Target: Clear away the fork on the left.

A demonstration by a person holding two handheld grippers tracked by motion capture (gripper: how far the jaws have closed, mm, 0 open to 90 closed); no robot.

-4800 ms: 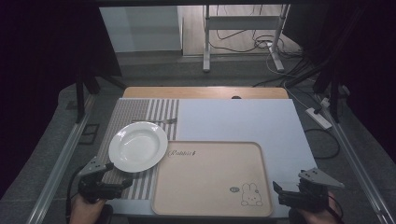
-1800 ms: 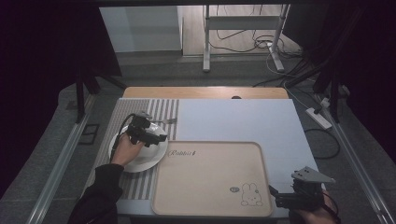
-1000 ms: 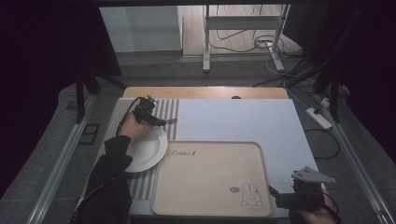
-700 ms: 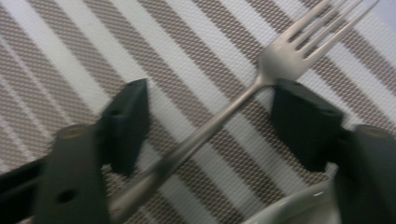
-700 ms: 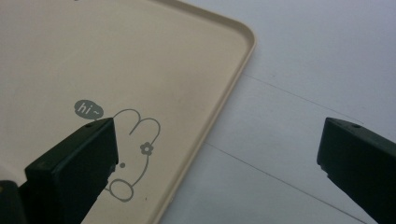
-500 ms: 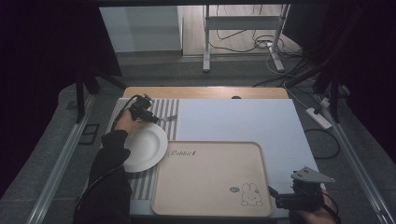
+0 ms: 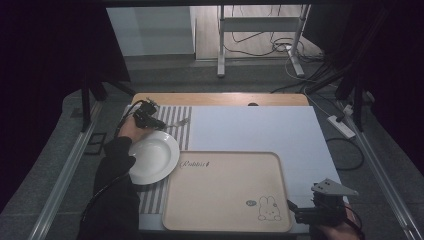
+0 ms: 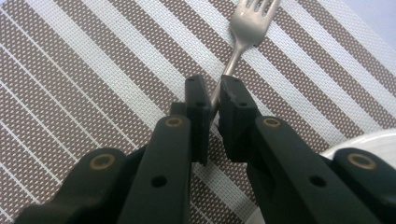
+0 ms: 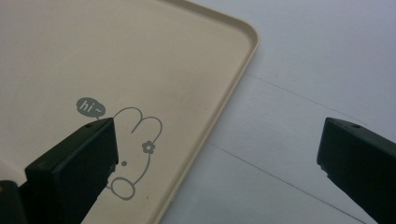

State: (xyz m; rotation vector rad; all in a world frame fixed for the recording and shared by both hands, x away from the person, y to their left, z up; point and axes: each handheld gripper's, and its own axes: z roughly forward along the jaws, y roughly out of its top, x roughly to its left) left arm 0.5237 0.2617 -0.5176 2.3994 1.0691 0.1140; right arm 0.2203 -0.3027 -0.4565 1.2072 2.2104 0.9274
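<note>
A metal fork [image 7: 181,121] lies on the striped placemat [image 7: 175,111] beyond the white plate [image 7: 152,156]. My left gripper [image 7: 160,123] reaches over the far part of the mat. In the left gripper view its jaws have just been closing, and the left gripper [image 8: 214,91] now pinches the fork [image 8: 247,23] by the handle, tines pointing away. The plate's rim [image 8: 369,140] shows at the lower right there. My right gripper [image 7: 292,207] rests at the table's near right corner; the right gripper [image 9: 217,140] stands open with nothing between its jaws, over the tray's edge.
A beige tray [image 7: 225,185] with a rabbit drawing [image 7: 269,207] lies at the front centre on a white table cover [image 7: 250,127]. The tray's corner [image 9: 243,28] shows in the right gripper view. A sleeve [image 7: 112,170] crosses the plate's left side.
The left hand went from the table's near edge, over the plate, to the far part of the mat, then shifted slightly left. The right gripper has stayed put.
</note>
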